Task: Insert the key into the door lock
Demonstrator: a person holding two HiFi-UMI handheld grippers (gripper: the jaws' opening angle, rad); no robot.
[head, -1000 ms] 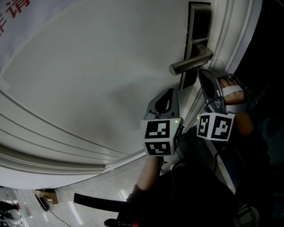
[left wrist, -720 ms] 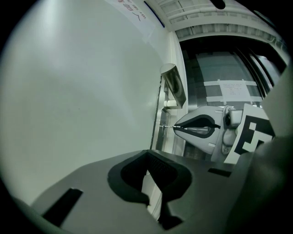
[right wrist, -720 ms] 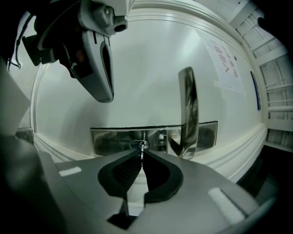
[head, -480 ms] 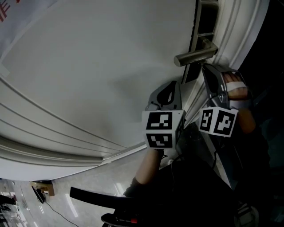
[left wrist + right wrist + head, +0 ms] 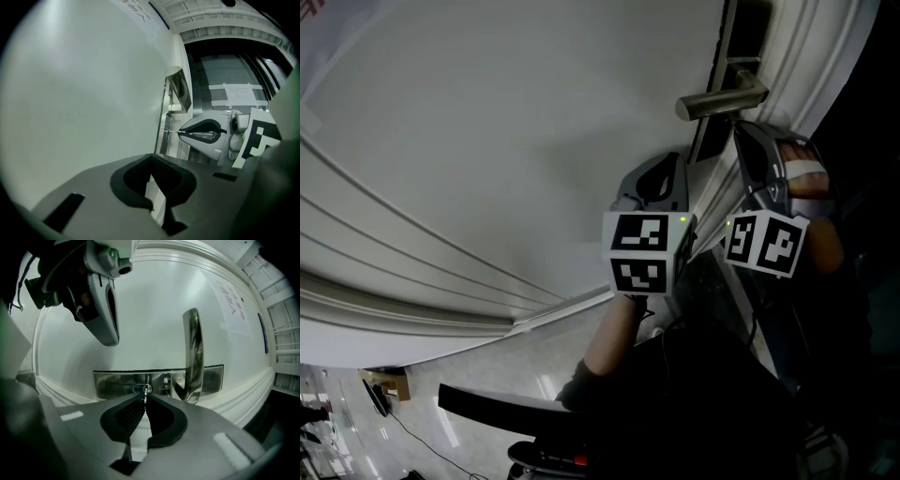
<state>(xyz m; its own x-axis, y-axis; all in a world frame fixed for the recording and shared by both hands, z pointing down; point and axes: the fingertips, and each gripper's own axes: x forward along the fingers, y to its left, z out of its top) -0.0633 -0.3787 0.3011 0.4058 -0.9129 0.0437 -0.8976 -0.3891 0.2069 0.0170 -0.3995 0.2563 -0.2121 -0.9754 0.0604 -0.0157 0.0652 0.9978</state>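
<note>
The white door (image 5: 506,131) carries a metal lock plate (image 5: 117,383) with a lever handle (image 5: 722,98) (image 5: 193,352). My right gripper (image 5: 145,398) (image 5: 742,136) is shut on a small metal key (image 5: 146,393) just below the handle. The key's tip sits at the keyhole (image 5: 142,388); how deep it goes I cannot tell. In the left gripper view the key (image 5: 174,133) bridges the right gripper (image 5: 180,134) and the plate. My left gripper (image 5: 151,159) (image 5: 667,161) is shut with nothing in it, beside the door face left of the lock.
The moulded door frame (image 5: 806,66) runs along the right, with a dark gap beyond it. A red-printed notice (image 5: 232,301) hangs on the door. A person's forearm (image 5: 614,337) leads down from the left gripper. Floor with cables (image 5: 403,431) shows at bottom left.
The head view has drifted, so the handle and lock sit higher and further right. Both grippers keep their places against the door; the right one stays at the lock.
</note>
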